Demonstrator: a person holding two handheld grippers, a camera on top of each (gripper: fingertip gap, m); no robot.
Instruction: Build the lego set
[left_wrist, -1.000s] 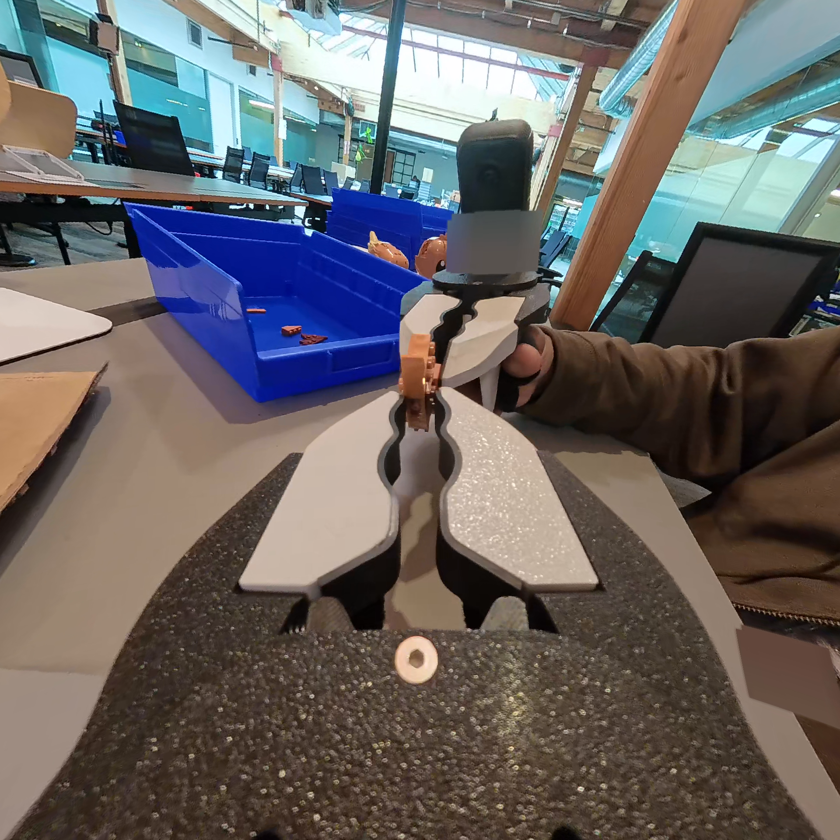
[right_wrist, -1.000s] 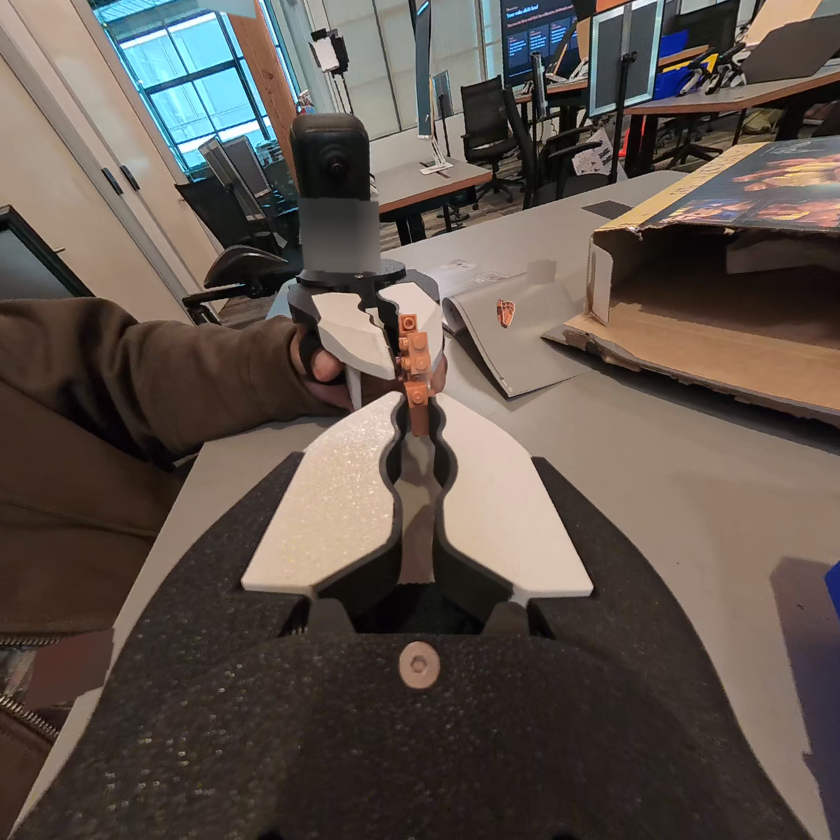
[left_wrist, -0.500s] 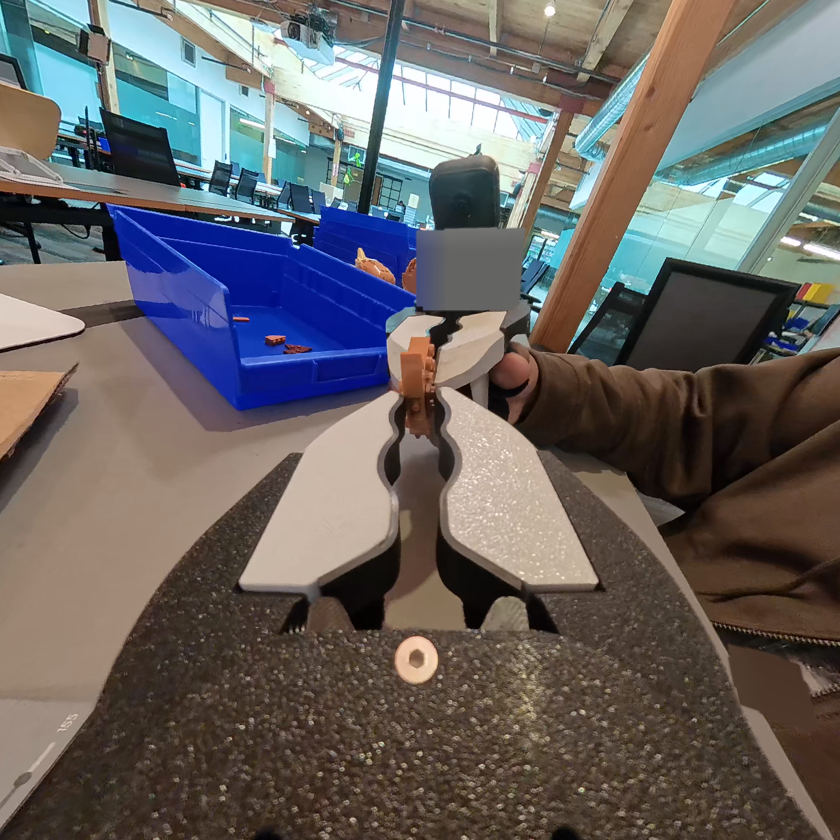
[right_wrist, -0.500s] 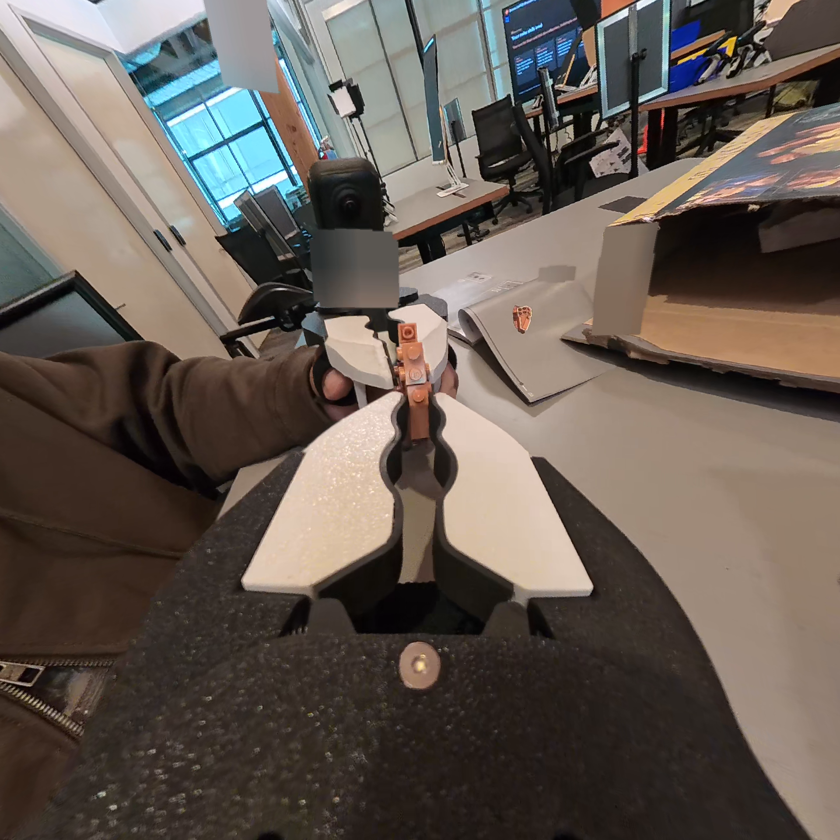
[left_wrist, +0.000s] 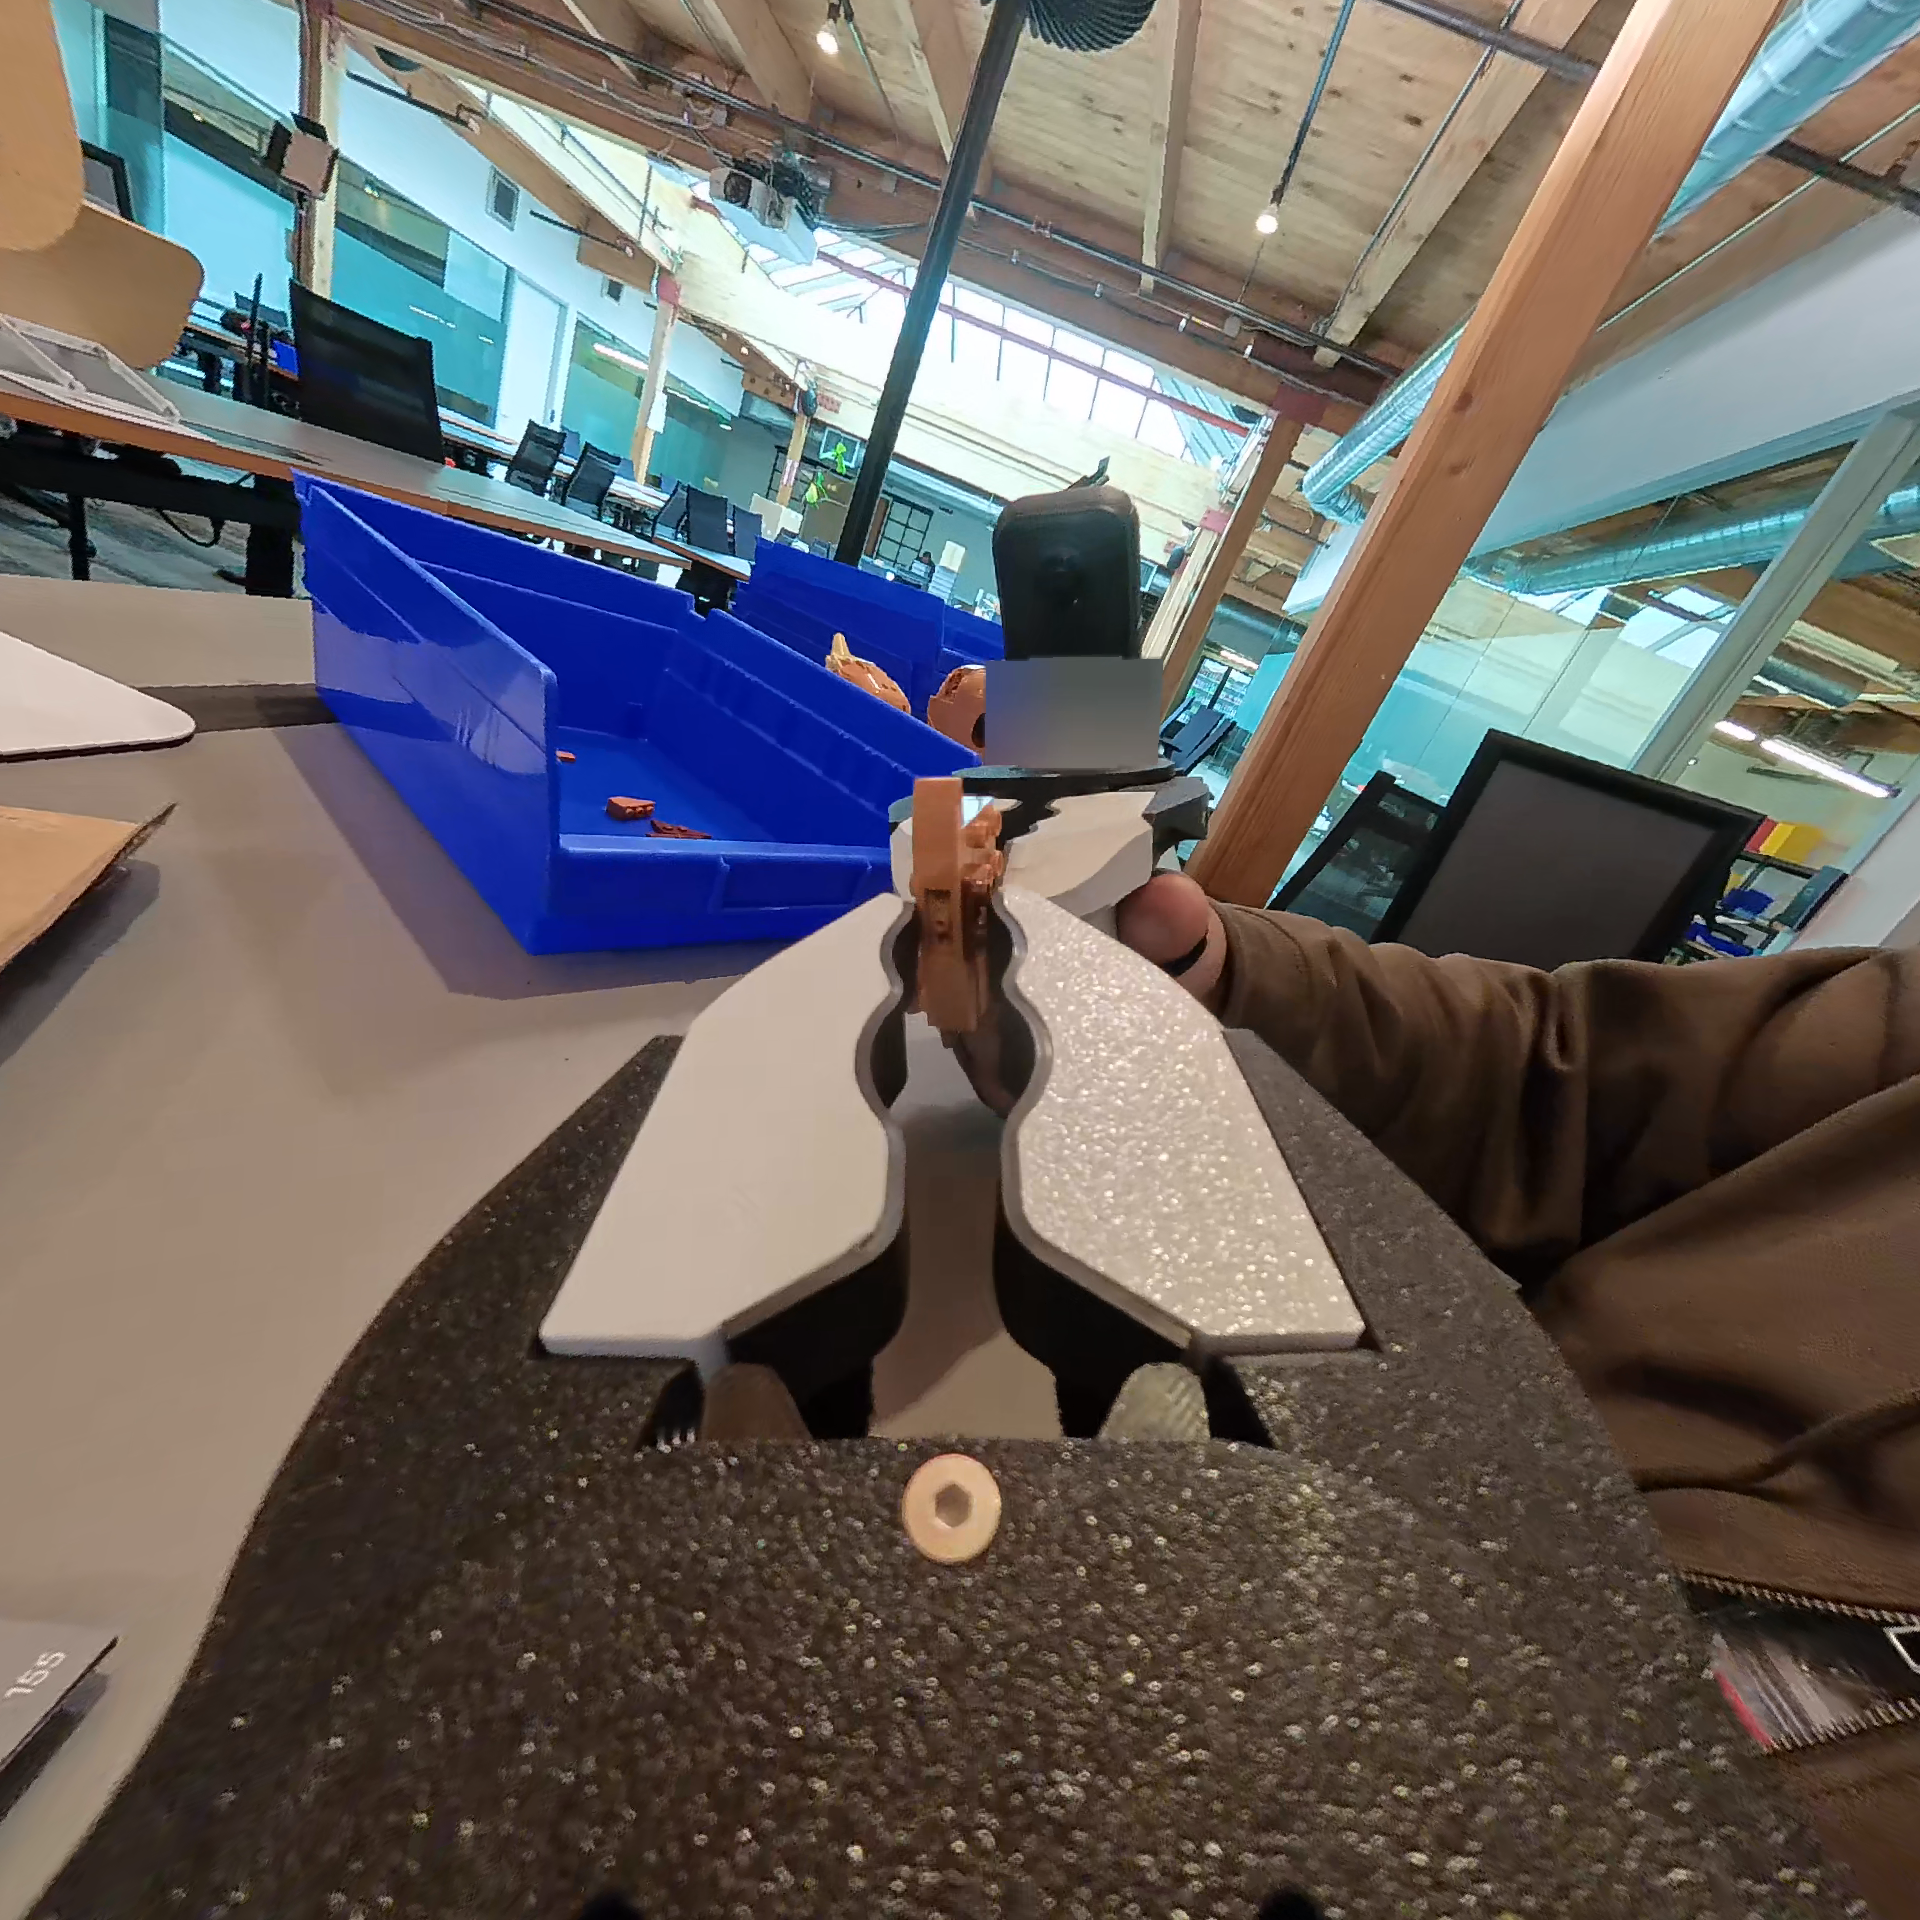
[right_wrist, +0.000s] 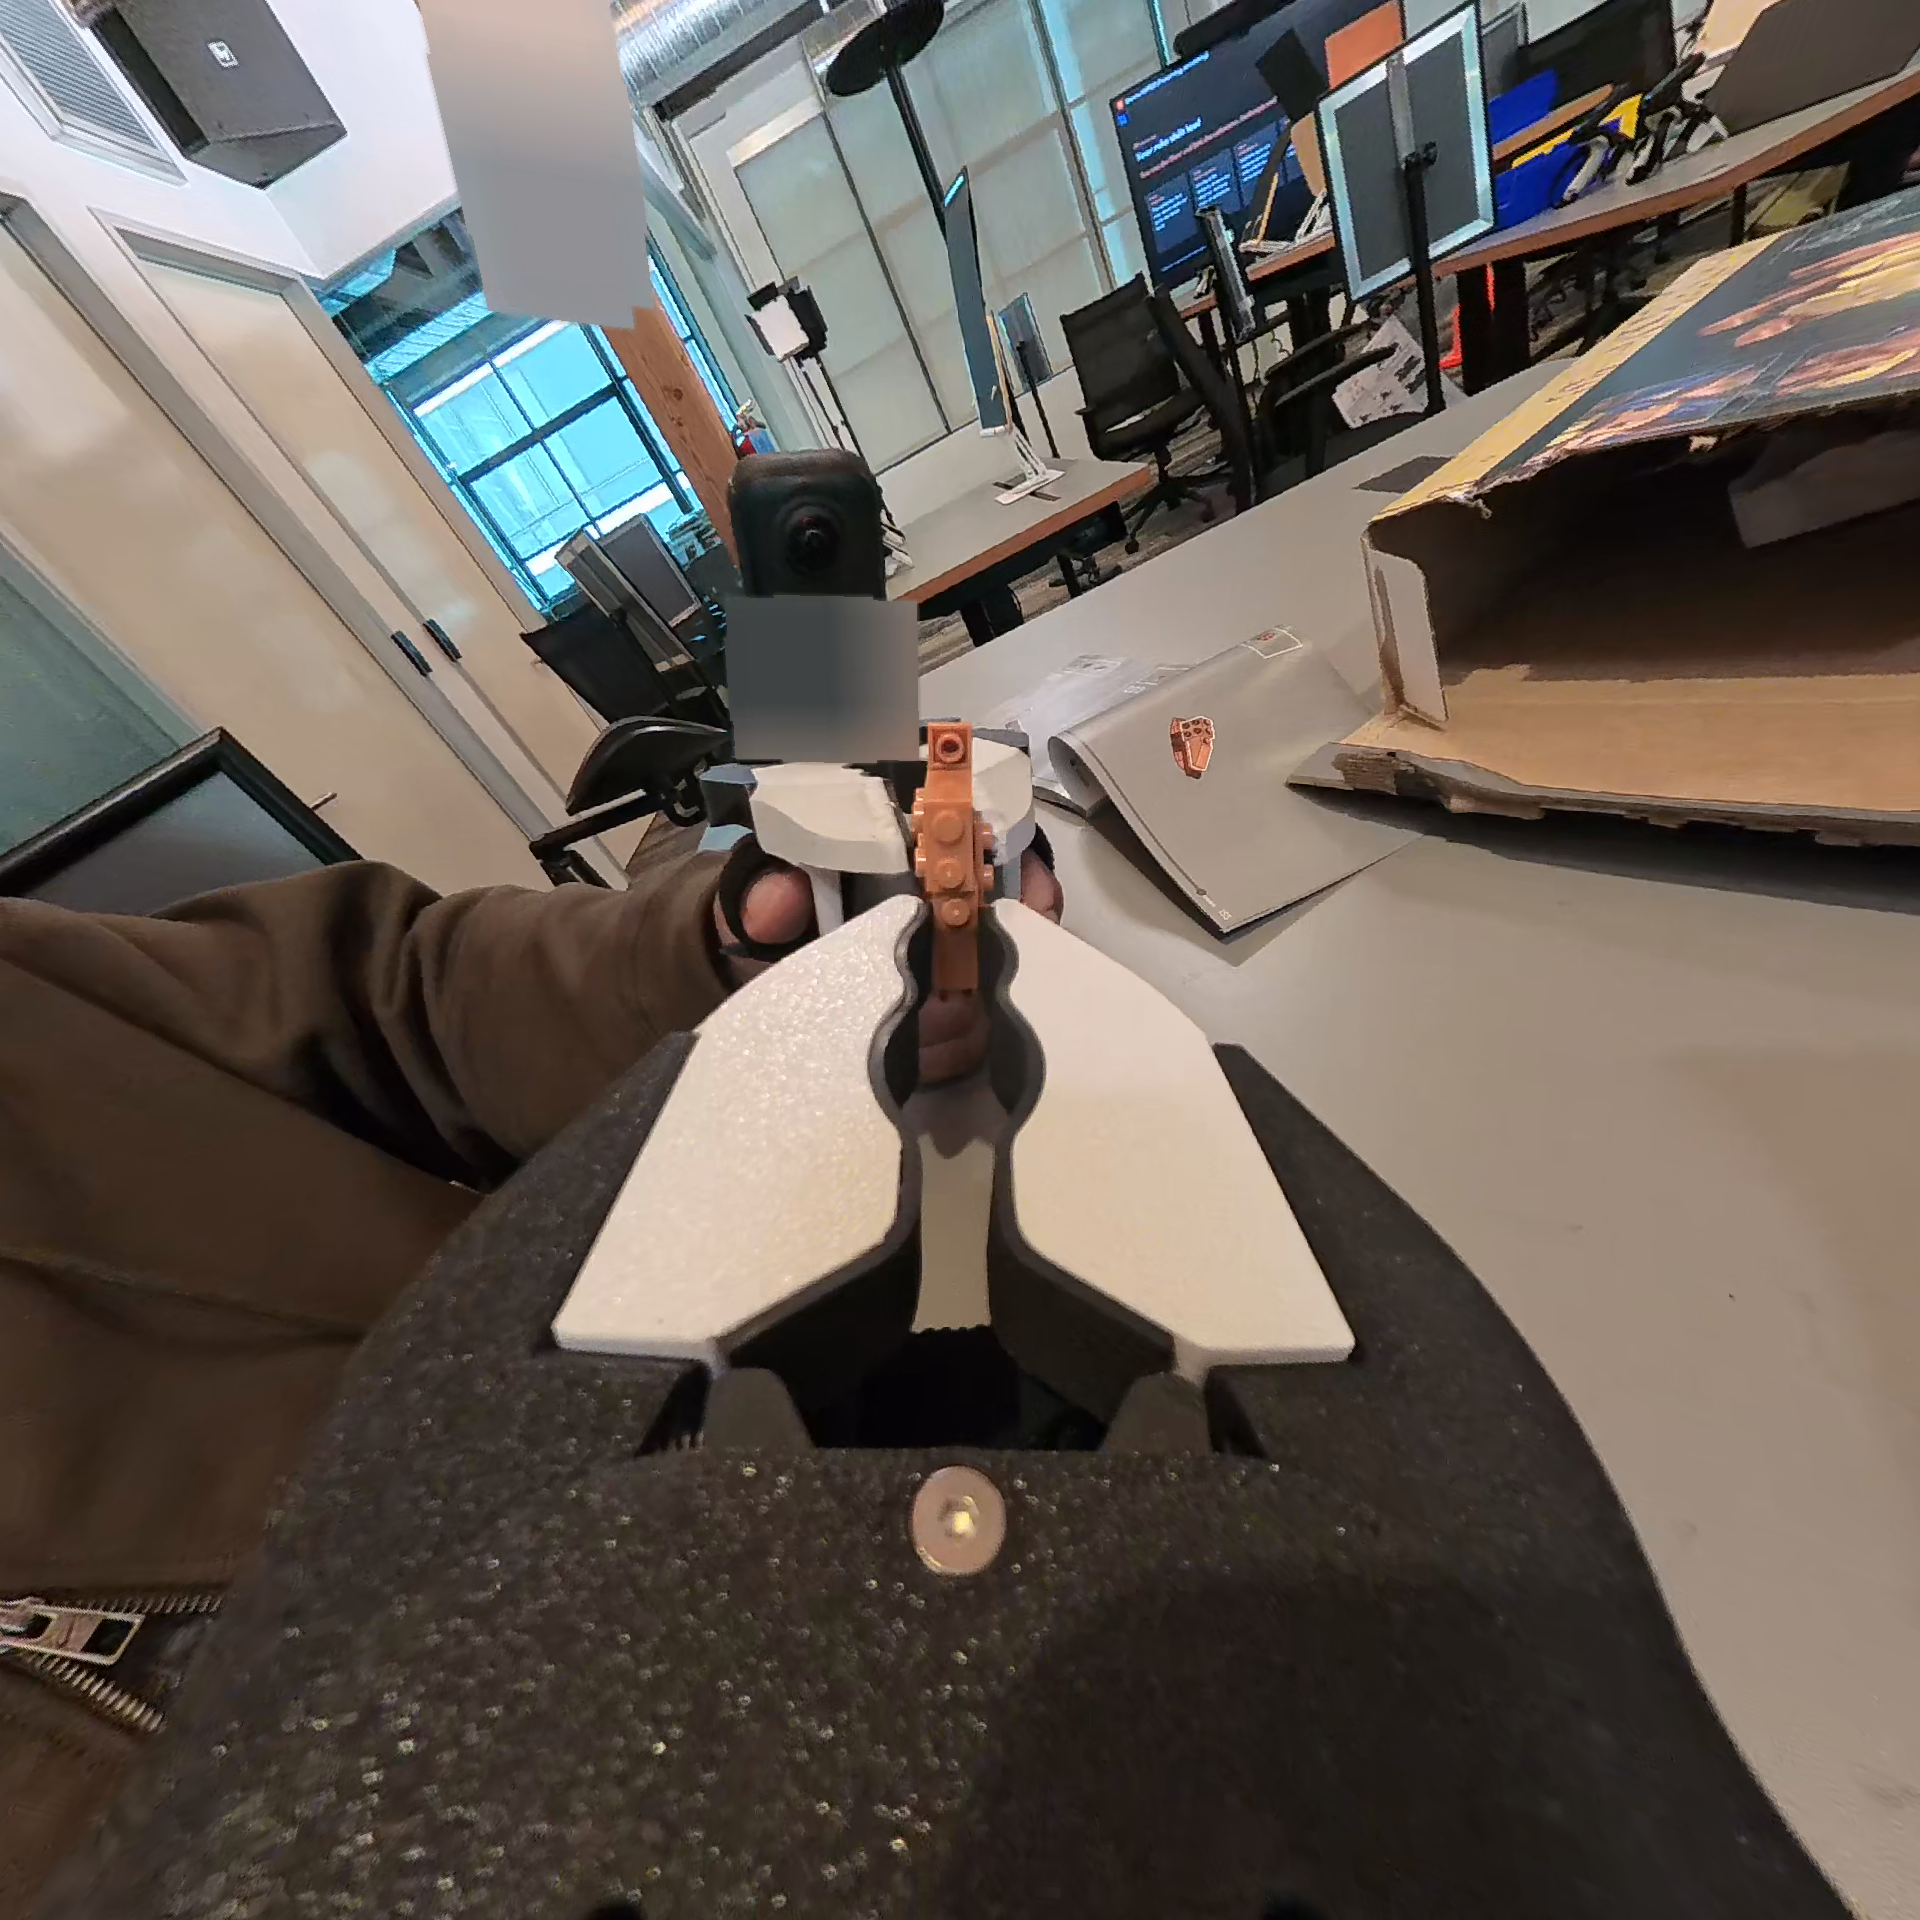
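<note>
Orange-tan brick assembly (left_wrist: 951, 914), a stack of studded plates, stands upright between both pairs of jaws above the grey counter (left_wrist: 312, 1039). My left gripper (left_wrist: 951, 935) pinches its lower part; my right gripper (right_wrist: 954, 935) pinches the same stack from the opposite side. Since a second ago both have risen and tilted upward, grips unchanged. Behind: blue bin (left_wrist: 499, 748), open booklet (right_wrist: 1226, 810), torn cardboard box (right_wrist: 1662, 665).

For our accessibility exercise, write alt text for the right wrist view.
The right gripper has its jaws shut on an orange brick assembly, met from the far side by the left gripper. Behind lie an open booklet and a torn cardboard box.
</note>
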